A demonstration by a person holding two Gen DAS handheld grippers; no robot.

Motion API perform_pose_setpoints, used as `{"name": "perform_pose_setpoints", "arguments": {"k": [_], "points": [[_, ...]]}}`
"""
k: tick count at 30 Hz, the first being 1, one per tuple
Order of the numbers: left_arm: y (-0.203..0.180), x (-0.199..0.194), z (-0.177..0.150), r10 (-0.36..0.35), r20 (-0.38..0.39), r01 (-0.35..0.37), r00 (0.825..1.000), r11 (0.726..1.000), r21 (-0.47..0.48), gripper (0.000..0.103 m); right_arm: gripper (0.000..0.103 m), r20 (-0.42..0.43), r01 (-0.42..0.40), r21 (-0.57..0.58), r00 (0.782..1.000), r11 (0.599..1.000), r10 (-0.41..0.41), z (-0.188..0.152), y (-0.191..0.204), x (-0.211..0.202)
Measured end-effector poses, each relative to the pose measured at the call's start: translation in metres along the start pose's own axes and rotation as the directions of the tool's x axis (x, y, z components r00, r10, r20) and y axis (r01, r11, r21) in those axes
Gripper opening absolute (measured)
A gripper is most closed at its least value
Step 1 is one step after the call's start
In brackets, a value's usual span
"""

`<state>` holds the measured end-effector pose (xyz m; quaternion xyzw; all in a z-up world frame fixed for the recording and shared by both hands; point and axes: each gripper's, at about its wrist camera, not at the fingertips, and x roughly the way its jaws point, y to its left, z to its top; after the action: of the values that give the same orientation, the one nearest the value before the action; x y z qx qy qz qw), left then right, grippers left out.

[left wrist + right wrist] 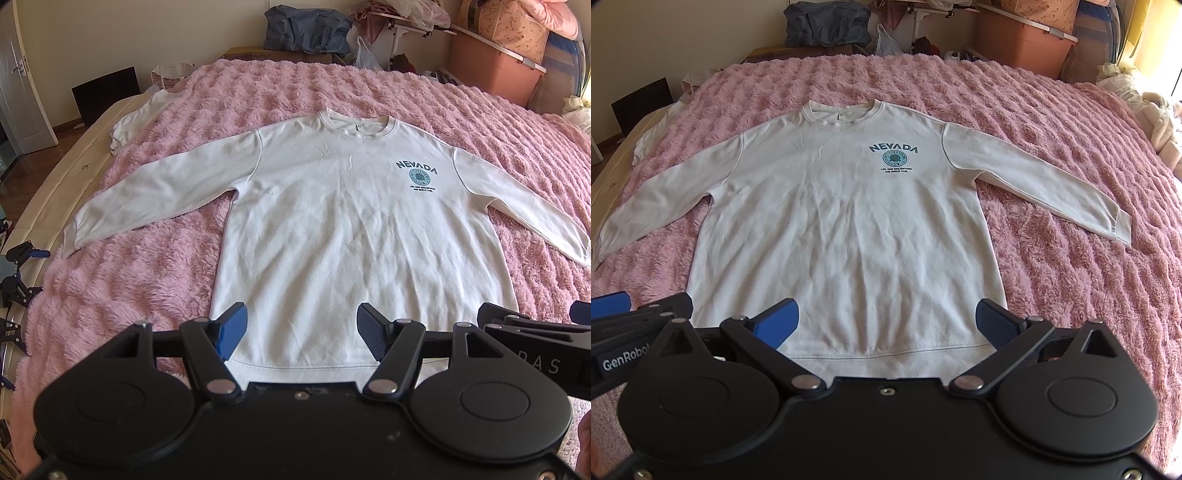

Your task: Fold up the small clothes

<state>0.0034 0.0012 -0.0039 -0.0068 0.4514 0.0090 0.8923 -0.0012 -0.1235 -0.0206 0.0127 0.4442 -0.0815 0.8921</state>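
On pink fuzzy bedspread (110,291), white NEVADA sweatshirt (354,221) lies flat, front up, both sleeves spread outward. We hold left gripper (297,334) with jaws apart above hem, empty. Our right gripper (884,325) likewise jaws apart over hem, touching nothing. Grippers sit side by side.

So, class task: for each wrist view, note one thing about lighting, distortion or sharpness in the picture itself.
Left wrist view: fisheye bends the bed edge into a curve; corners go dark. Right wrist view: strong daylight glares at the upper right, and the sweatshirt shows soft creases in shadow. Both views: the NEVADA print reads sharp; neither pair of open tongs is blurred.
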Motion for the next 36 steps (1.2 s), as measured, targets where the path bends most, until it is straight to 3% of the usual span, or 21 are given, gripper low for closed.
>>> {"name": "perform_pose_setpoints", "arguments": {"k": [36], "points": [[0.002, 0.0038, -0.0019, 0.004, -0.01, -0.004, 1.0, 1.0, -0.003, 0.069, 0.103, -0.019, -0.018, -0.001, 1.0, 1.0, 0.018, -0.0032, 0.0034, 0.0052]]}}
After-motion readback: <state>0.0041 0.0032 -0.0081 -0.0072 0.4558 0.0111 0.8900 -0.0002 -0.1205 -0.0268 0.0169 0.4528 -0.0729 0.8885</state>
